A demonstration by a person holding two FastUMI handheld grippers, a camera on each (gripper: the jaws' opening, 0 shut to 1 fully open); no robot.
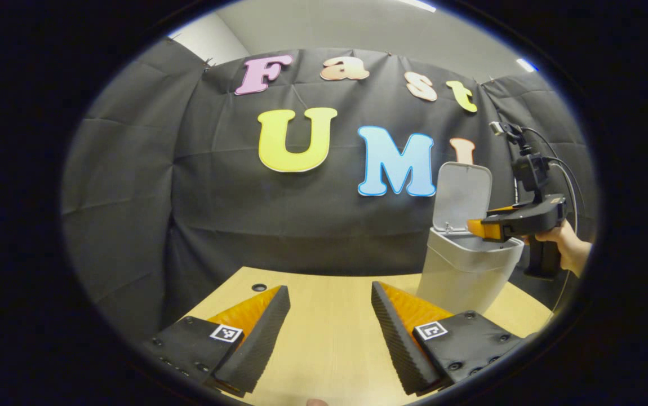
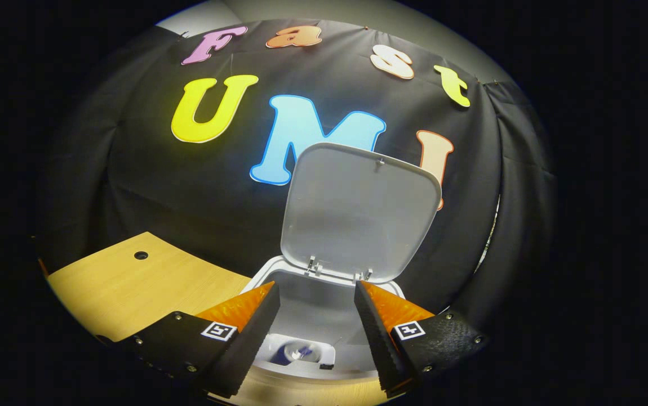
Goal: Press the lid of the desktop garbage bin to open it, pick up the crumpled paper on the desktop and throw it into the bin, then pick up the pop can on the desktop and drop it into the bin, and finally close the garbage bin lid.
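Small grey plastic desktop bin [image 1: 465, 270] on light wooden desk [image 1: 329, 332], hinged lid [image 2: 358, 211] upright. Right gripper [image 2: 315, 307] spread wide, empty, over opening – apparently after drop; something lies inside. Left gripper [image 1: 329, 316] wide, empty – idle over desk.

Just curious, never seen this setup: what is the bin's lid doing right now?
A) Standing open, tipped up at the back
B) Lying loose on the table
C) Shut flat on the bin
A: the lid stands upright on its hinges behind the bin, with the right gripper open over the mouth.
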